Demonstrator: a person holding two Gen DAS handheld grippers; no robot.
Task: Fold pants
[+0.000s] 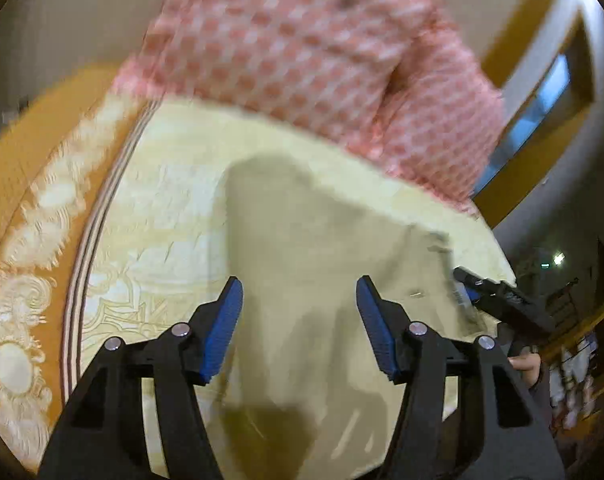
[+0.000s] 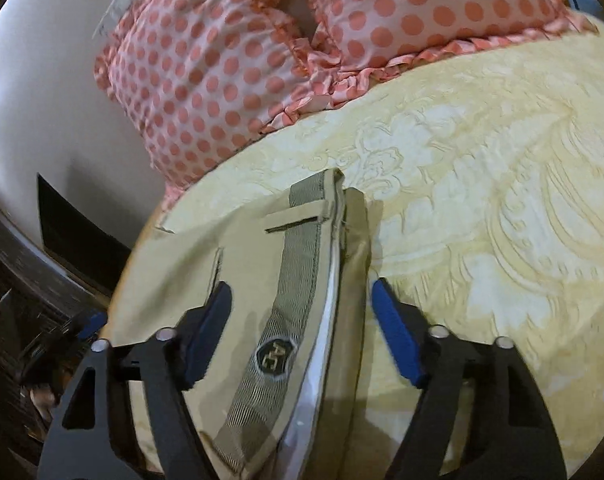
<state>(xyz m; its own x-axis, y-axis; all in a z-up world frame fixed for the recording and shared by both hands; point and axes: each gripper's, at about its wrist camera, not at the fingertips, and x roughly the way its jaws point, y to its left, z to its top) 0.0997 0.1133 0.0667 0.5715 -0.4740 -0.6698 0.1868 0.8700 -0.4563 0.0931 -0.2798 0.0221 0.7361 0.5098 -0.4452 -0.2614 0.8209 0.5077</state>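
Khaki pants (image 1: 302,240) lie on a yellow patterned bedspread (image 1: 150,220). In the left wrist view my left gripper (image 1: 300,292) is open above the pants, its blue pads apart and holding nothing. My right gripper (image 1: 474,284) shows at the right edge of the pants. In the right wrist view my right gripper (image 2: 302,296) is open, its jaws straddling the pants' waistband (image 2: 298,264), which has a belt loop and a dark round label (image 2: 276,354). The left gripper (image 2: 90,320) shows dimly at the left edge.
Pink polka-dot pillows (image 2: 242,60) lie at the head of the bed, just beyond the pants. The bedspread has an orange patterned border (image 1: 30,240) at the left. A white wall (image 2: 42,100) and dark furniture (image 2: 22,280) stand beside the bed.
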